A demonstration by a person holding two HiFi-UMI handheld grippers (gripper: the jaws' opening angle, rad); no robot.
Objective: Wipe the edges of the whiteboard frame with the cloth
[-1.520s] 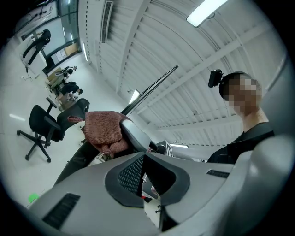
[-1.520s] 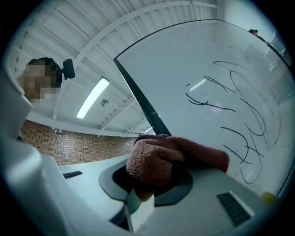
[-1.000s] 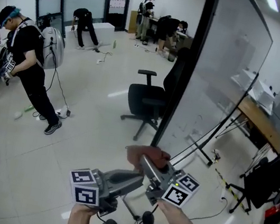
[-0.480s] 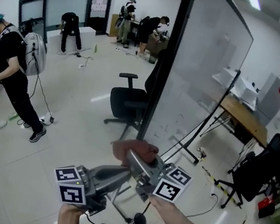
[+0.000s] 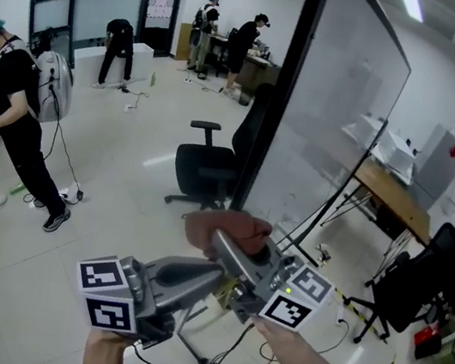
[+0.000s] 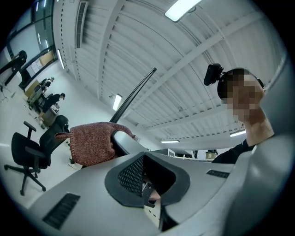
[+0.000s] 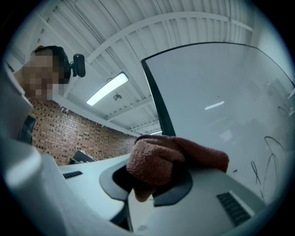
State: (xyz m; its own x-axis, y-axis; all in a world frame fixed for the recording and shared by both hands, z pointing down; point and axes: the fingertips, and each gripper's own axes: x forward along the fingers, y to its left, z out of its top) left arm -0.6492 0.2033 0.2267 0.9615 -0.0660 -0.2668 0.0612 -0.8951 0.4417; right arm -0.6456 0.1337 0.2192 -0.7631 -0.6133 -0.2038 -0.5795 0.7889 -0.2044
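Observation:
The whiteboard (image 5: 336, 109) stands on edge in front of me, its black frame (image 5: 274, 115) running up the middle of the head view. A reddish-brown cloth (image 5: 226, 227) is bunched in my right gripper (image 5: 223, 244), which is shut on it just below and in front of the frame's lower part. In the right gripper view the cloth (image 7: 159, 161) fills the jaws, with the frame (image 7: 156, 101) rising behind it. My left gripper (image 5: 210, 273) sits under and left of the right one, jaws together and holding nothing. From the left gripper view the cloth (image 6: 90, 143) shows ahead to the left.
A black office chair (image 5: 204, 164) stands just left of the board. A person in black (image 5: 16, 96) is at the far left and several more are at the back. A desk (image 5: 400, 194) and another black chair (image 5: 419, 280) lie to the right.
Both grippers have risen a little together, the cloth staying clamped in the right one. The person at the left has shifted further left in view.

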